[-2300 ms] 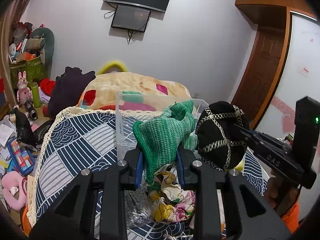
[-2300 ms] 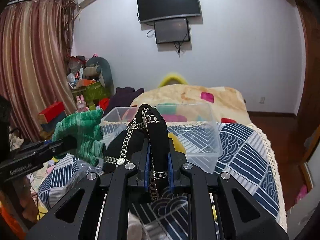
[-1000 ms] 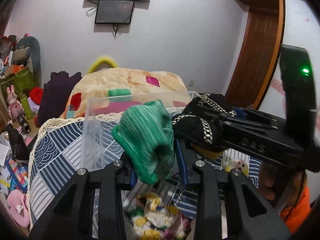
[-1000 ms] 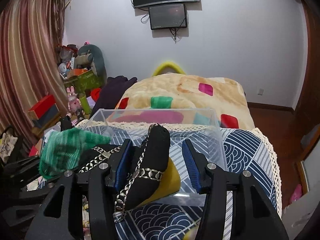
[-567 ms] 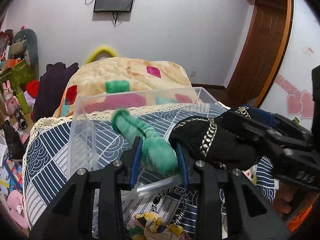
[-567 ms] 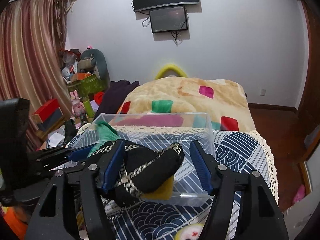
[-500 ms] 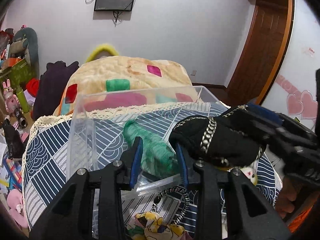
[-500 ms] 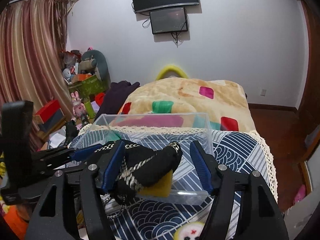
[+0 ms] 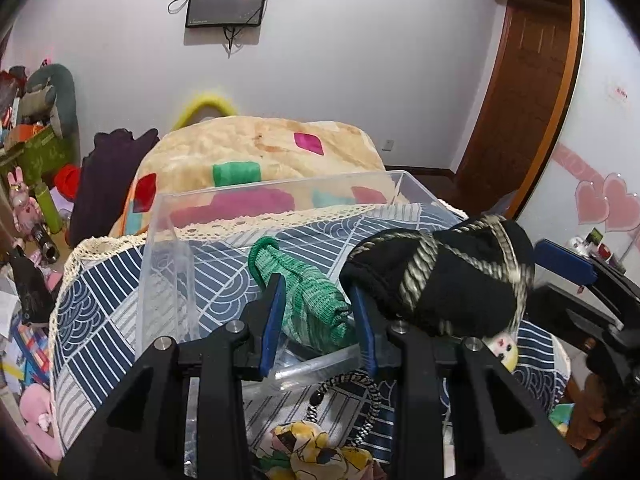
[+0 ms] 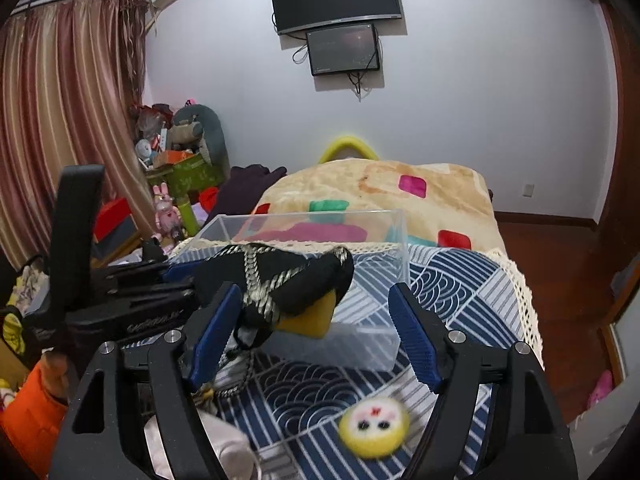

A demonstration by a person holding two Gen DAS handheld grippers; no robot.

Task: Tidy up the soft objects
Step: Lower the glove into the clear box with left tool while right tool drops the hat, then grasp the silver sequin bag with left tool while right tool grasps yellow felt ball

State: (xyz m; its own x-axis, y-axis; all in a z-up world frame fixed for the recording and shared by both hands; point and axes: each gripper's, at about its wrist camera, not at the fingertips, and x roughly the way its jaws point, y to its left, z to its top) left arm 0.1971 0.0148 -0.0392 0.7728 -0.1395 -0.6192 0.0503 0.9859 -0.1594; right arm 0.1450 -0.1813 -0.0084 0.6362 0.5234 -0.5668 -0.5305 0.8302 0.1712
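A clear plastic bin [image 9: 168, 220] stands on the patterned bedspread. A green knitted piece [image 9: 308, 300] lies inside it, loose between my left gripper's [image 9: 318, 316] open jaws. A black hat with a metallic chain [image 9: 444, 280] hangs over the bin's near right edge, against my right gripper's left finger [image 10: 214, 332]. My right gripper [image 10: 316, 340] is wide open. In the right wrist view the hat [image 10: 288, 280] sits over a yellow piece [image 10: 310, 320] at the bin's [image 10: 392, 240] front wall.
A yellow round plush [image 10: 374, 426] lies on the bedspread in front of the bin. A floral fabric [image 9: 316, 452] and a striped headband [image 9: 360, 392] lie below the left gripper. A blanket-covered mound [image 9: 260, 152] rises behind the bin. Toys crowd the floor at left [image 9: 32, 208].
Both grippers moved forward over the bin and opened. The green knit dropped from the left jaws into the bin. The right jaws released the black hat, which now slumps at the bin's edge.
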